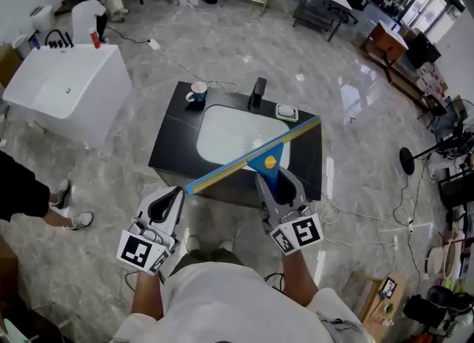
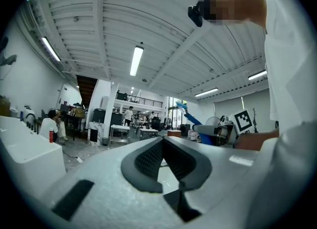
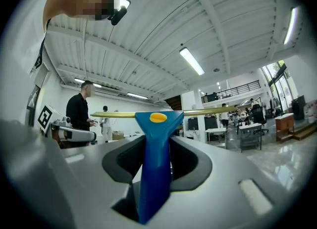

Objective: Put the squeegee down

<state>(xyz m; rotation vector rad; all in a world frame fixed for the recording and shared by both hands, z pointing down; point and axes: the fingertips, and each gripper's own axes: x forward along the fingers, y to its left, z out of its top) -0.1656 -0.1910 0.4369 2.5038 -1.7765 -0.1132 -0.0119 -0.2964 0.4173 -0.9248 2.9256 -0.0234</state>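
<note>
**Squeegee not yet set down: held over the near edge of the vanity counter**

The squeegee is clamped by its blue handle in the right gripper. The right gripper view shows both pads pressed on the handle, with the yellow blade crosswise above them. Seen from the head view, the blade runs diagonally over the near side of the vanity counter, from beyond its near-left corner toward its far-right edge. It appears to be off the surface.

The left gripper sits just short of the counter's near-left corner, jaws together on nothing.

Judged step: carrying in, release pending.

The next move calls for lowering the squeegee onto bare counter, clear of the basin, the mug and the tap at the far edge. The right jaws should part only once the squeegee rests flat. The long blade overhanging the edge is the likely fault.
</note>
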